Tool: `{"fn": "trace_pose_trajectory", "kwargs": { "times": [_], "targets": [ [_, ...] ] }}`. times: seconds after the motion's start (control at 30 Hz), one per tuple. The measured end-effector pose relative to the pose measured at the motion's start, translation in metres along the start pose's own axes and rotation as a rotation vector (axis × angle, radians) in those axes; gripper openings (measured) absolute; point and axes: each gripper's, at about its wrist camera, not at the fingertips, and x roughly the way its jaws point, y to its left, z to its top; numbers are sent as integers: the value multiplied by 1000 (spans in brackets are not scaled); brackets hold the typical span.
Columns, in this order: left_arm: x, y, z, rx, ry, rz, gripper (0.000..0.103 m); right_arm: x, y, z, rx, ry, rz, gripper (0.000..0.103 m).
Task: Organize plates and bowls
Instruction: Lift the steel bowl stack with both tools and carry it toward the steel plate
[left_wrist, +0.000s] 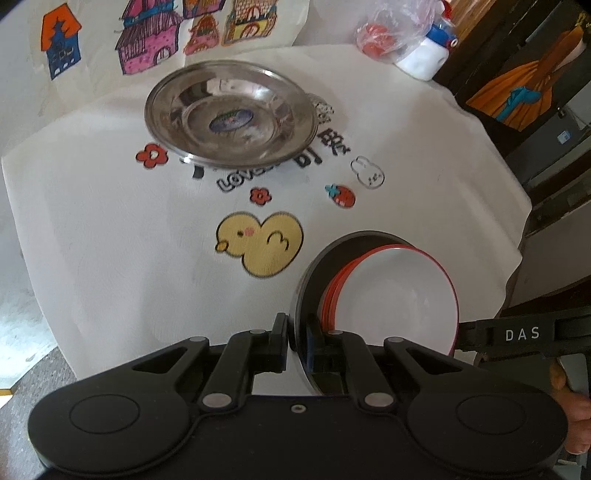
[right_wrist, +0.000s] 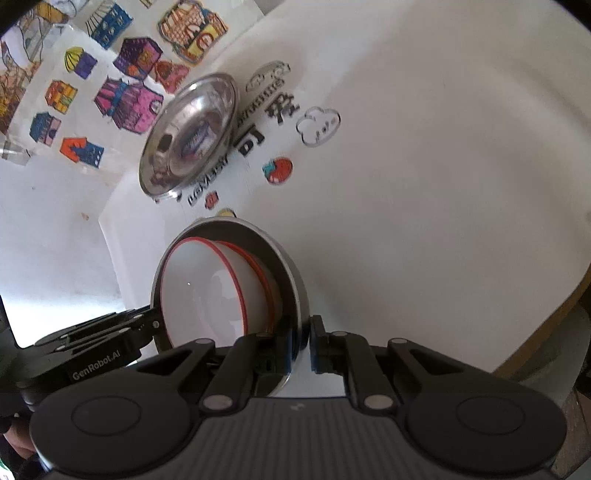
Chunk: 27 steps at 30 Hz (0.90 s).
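Left gripper (left_wrist: 295, 332): we see its jaws pinched tight on the near-left rim of the metal dish, one finger outside the wall and one inside.
Right gripper (right_wrist: 306, 339): we see it clamped the same way on the opposite rim of that dish; in the left wrist view its black body, lettered DAS, comes in from the right edge beside the white bowl.
Metal dish (left_wrist: 314, 266): it sits between the two grippers, held at both sides, dark inside, with a pale steel rim showing in the right wrist view (right_wrist: 291, 273). We cannot tell whether it rests on the table or hangs above it.
White bowl (left_wrist: 391, 295): it is nested inside the metal dish, white within, with a red edge; under it we see further red rims stacked, though we cannot count them.
Tablecloth (left_wrist: 110, 240): white, printed with a yellow duck just beyond the held dish, then flowers, a strawberry and black lettering.
Steel plate (left_wrist: 231, 114): farther off, well apart from both grippers, it lies on the cloth over the lettering, shiny, with a coloured sticker at its centre.
Plastic bag (left_wrist: 399, 33): at the far right of the table, clear, with something red inside, beside a white and blue object.
Wall drawings (left_wrist: 147, 44): coloured houses at the far left.
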Motion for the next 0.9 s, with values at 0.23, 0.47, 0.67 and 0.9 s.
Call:
{"fn": "trace_pose_trajectory", "kwargs": {
  "times": [0.23, 0.47, 0.67, 0.9],
  "targets": [
    [-6, 8, 21, -29, -56, -31, 7, -12, 16, 31, -29, -47, 12, 10],
    [-13, 21, 51, -69, -136, -39, 7, -10, 39, 73, -74, -86, 31, 10],
    [-15, 39, 77, -112, -197, -17, 7, 6, 60, 108, -117, -96, 46, 10],
    [-9, 68, 105, -171, -225, 7, 7, 35, 83, 138, -167, -87, 27, 10]
  ]
}}
